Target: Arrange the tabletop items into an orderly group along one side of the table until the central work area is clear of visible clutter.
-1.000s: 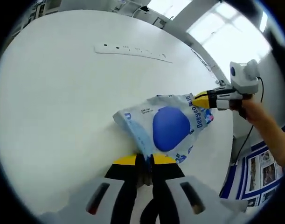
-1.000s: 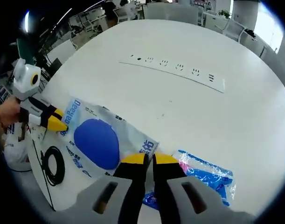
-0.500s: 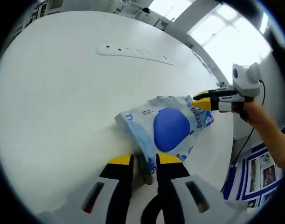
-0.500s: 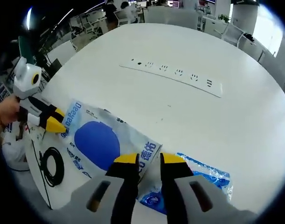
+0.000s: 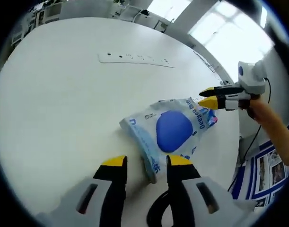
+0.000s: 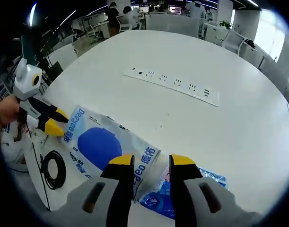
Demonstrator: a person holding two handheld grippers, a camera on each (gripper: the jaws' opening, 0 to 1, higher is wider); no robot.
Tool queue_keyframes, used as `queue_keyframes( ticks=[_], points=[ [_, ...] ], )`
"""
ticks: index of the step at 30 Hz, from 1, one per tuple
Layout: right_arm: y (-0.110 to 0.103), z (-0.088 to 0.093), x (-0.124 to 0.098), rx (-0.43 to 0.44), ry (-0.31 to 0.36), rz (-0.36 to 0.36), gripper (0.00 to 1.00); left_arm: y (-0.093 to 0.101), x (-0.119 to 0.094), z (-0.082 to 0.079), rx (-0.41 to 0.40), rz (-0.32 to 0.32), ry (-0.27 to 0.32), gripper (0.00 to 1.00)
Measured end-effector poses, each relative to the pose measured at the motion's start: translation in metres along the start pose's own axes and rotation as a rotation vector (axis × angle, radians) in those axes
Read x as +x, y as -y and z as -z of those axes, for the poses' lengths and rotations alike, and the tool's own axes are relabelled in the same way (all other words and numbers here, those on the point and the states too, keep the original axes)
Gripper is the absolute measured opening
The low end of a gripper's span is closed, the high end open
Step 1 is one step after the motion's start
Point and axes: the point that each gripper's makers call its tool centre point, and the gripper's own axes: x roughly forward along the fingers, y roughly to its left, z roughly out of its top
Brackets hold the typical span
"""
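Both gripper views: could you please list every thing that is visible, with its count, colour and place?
Table: one, white, round-edged, under everything.
Socket strip: one, white, set into the tabletop, far from the grippers.
Blue-and-white bag: one, white with a large blue oval and blue print, lying flat near the table edge between the two grippers.
Clear packet: one, transparent with blue and pink print, partly under the bag, beside the right gripper.
Black cable: one, coiled, at the table edge near the left gripper.
Posters: several, blue-framed, on the wall beyond the table.
Left gripper: black with yellow tips, jaws apart at one end of the bag.
Right gripper: same colours, jaws apart at the other end.
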Motion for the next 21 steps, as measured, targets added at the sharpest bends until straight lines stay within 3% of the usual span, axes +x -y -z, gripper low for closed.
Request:
queue_keyframes(
  ticks=[12, 21],
  points=[
    [-0.008, -0.009, -0.012, -0.018, 0.03, -0.021, 0.31, -0.003, -0.018, -0.006, 0.078, -0.032, 0.04, 0.49],
    [-0.02, -0.019, -0.021, -0.049, 0.064, -0.055, 0.35, -0.005, -0.036, -0.014, 0.114, -0.03, 0.084, 0.54]
  ],
)
